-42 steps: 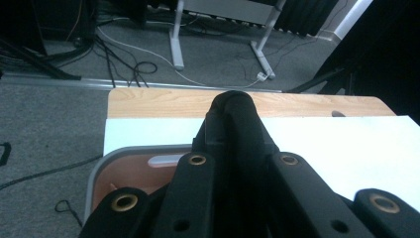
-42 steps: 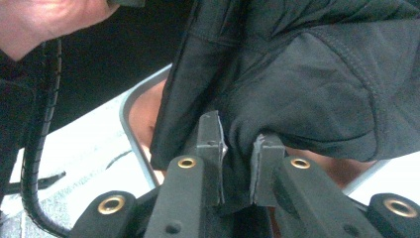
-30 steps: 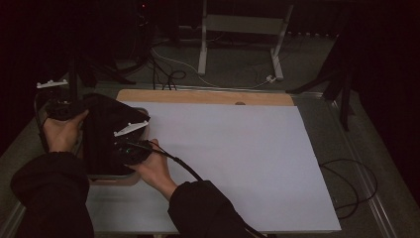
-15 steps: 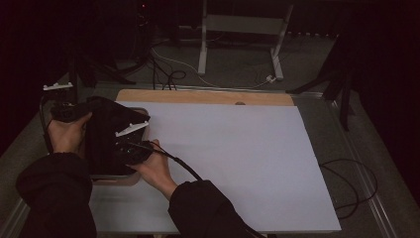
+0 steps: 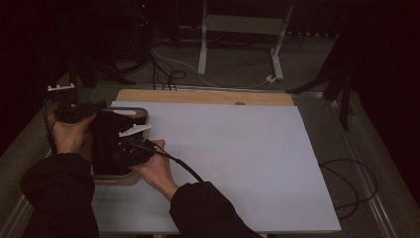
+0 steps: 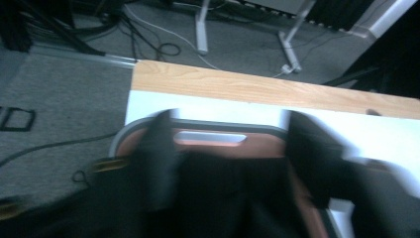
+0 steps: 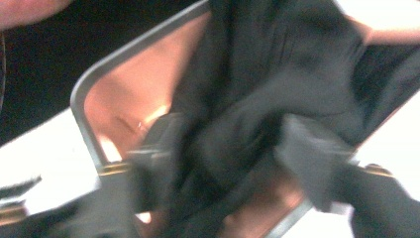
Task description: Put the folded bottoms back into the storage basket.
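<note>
A brown tray with a grey rim sits at the table's left, and a black cloth lies in it. My left gripper is at the tray's far left corner, my right gripper over its near right side. Both have just been opening their jaws. In the left gripper view the left gripper stands open over the black cloth, before the tray's rim. In the right gripper view the right gripper is open with the black cloth loose between its blurred jaws, above the tray.
A white sheet covers the table on a wooden board. A black cable loops at the right edge. A white stand and cords lie on the floor behind. My sleeves come in at the bottom left.
The black cloth, bunched high between both grippers before, now lies lower in the tray, and the tray's far rim shows. Both hands stayed about where they were.
</note>
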`<state>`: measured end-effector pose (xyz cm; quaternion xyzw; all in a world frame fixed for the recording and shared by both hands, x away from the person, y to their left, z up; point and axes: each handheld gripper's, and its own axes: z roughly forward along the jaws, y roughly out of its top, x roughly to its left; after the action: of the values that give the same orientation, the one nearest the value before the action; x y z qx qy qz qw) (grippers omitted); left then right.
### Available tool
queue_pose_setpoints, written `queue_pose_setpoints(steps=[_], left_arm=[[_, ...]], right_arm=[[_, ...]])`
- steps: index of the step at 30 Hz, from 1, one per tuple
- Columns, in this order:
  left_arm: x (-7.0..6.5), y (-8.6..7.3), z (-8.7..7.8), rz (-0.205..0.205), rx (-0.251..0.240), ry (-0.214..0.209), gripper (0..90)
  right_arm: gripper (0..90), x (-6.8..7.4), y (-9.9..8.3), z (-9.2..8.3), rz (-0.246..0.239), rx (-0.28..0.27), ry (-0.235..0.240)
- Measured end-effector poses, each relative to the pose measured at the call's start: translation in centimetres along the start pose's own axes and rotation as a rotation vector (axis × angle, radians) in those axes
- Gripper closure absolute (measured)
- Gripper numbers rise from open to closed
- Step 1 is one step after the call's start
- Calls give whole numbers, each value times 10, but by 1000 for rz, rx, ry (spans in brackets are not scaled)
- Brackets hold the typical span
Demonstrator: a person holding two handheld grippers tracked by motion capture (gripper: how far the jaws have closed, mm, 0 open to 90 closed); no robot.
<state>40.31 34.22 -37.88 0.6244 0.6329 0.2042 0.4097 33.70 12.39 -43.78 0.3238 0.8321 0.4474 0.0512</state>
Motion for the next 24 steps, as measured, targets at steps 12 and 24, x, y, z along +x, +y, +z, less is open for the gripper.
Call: queue_pose_setpoints(steps=[12, 24], left_arm=[[-10, -7, 8, 41, 17, -36, 48], [-34, -13, 4, 97, -14, -47, 0]], right_arm=[[155, -13, -4, -14, 2, -7, 17], [99, -25, -10, -30, -11, -21, 2]])
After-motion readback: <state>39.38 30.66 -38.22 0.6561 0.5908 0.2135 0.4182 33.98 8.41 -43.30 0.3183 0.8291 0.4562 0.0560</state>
